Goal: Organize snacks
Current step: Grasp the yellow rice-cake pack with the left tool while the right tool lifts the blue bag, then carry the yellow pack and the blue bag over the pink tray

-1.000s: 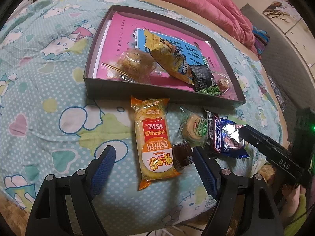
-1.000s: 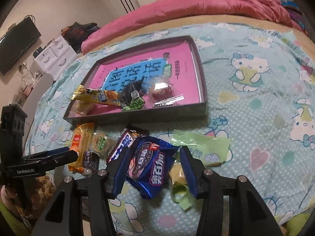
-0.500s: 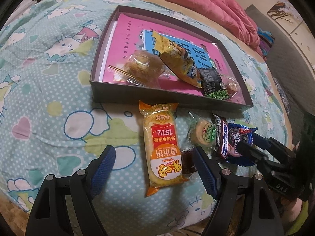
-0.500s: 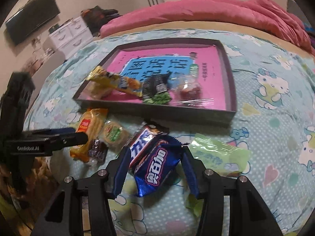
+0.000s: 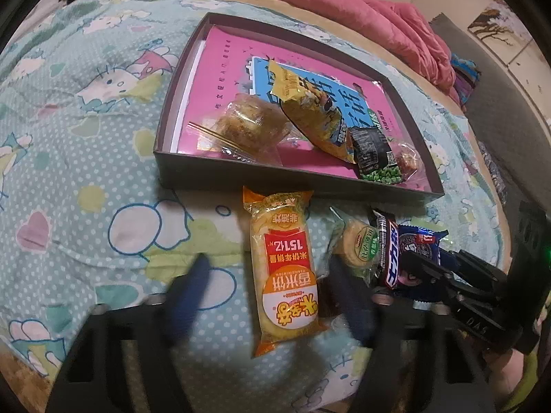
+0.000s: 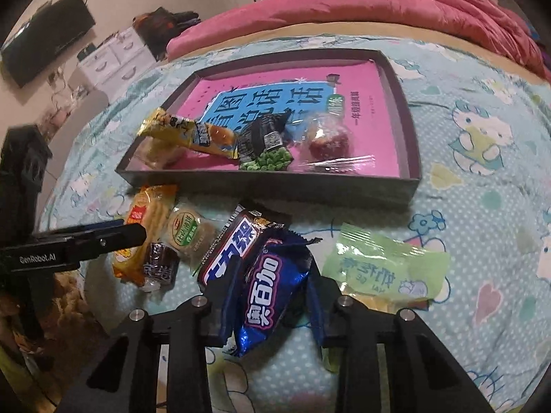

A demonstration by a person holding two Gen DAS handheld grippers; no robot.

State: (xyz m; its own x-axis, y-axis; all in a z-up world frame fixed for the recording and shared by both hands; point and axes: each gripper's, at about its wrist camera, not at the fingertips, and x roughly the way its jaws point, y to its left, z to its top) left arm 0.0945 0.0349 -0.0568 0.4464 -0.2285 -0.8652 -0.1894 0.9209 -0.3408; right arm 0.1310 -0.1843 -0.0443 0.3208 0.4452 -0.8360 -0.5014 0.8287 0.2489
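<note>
An orange rice-cake packet point(image 5: 282, 268) lies on the bed sheet between the fingers of my left gripper point(image 5: 272, 296). Its blurred jaws are closing, and the pads stand clear of the packet. My right gripper point(image 6: 272, 296) is closing on a blue cookie packet point(image 6: 275, 275), with both pads against its crumpled sides. A Snickers bar point(image 6: 237, 241) rests against that packet. A round green-label cake point(image 6: 189, 230), a small dark chocolate point(image 6: 160, 265) and a pale green packet point(image 6: 382, 268) lie nearby. The dark tray point(image 5: 275, 175) beyond holds a pink book and several snacks.
The pink quilt point(image 6: 378, 7) is bunched along the far side of the bed. A white dresser point(image 6: 113, 58) and a dark screen point(image 6: 44, 41) stand at the left. The bed's near edge runs just below both grippers.
The left jaws have narrowed around the orange packet. The right jaws have come in onto the blue packet, which now looks squeezed and tilted.
</note>
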